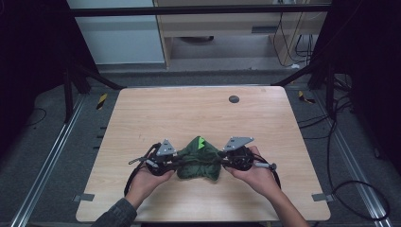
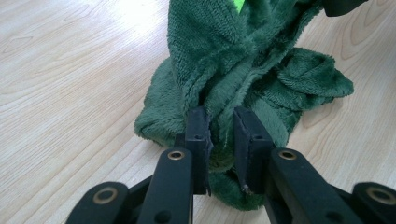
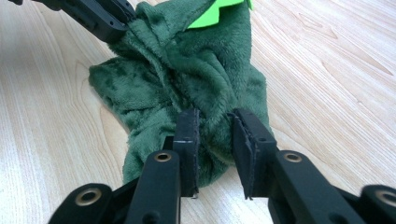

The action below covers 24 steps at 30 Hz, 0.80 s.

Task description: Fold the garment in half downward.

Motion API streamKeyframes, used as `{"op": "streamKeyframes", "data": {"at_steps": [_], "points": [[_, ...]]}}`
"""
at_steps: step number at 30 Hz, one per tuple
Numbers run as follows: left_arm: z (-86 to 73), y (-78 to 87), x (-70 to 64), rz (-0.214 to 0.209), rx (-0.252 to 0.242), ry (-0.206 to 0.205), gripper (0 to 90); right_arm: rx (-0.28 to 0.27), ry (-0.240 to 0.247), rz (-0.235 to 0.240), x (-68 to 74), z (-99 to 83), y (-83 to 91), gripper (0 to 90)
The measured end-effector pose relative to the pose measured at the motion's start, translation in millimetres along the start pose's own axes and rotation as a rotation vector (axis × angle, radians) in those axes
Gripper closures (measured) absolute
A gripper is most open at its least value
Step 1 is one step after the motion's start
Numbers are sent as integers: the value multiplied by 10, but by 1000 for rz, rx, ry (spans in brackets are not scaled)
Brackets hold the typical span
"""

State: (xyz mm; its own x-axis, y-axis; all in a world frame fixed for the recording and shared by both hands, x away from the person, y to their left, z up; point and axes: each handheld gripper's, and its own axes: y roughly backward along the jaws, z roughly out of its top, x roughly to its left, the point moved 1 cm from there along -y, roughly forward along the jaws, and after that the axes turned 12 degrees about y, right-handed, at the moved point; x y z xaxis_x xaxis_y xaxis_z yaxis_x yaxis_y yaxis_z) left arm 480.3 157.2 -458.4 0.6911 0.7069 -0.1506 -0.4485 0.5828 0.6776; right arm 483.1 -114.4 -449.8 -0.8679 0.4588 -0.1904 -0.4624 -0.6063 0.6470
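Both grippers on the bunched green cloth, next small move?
Probably draw the two apart to spread it. The left gripper and right gripper each pinch a fold of the fuzzy dark green fleece cloth, which lies crumpled between them on the light wooden table.

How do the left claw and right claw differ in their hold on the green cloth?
The left claw grips the green cloth at its left side; the right claw grips its right side. The left claw's grey plate looks smaller than the right claw's. Both pinch a fold between black jaws.
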Motion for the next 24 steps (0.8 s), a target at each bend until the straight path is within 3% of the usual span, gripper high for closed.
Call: {"op": "streamKeyframes", "data": {"at_steps": [24], "points": [[-114, -3, -22, 1, -8, 3, 759, 7, 6, 9, 127, -82, 2, 698]]}}
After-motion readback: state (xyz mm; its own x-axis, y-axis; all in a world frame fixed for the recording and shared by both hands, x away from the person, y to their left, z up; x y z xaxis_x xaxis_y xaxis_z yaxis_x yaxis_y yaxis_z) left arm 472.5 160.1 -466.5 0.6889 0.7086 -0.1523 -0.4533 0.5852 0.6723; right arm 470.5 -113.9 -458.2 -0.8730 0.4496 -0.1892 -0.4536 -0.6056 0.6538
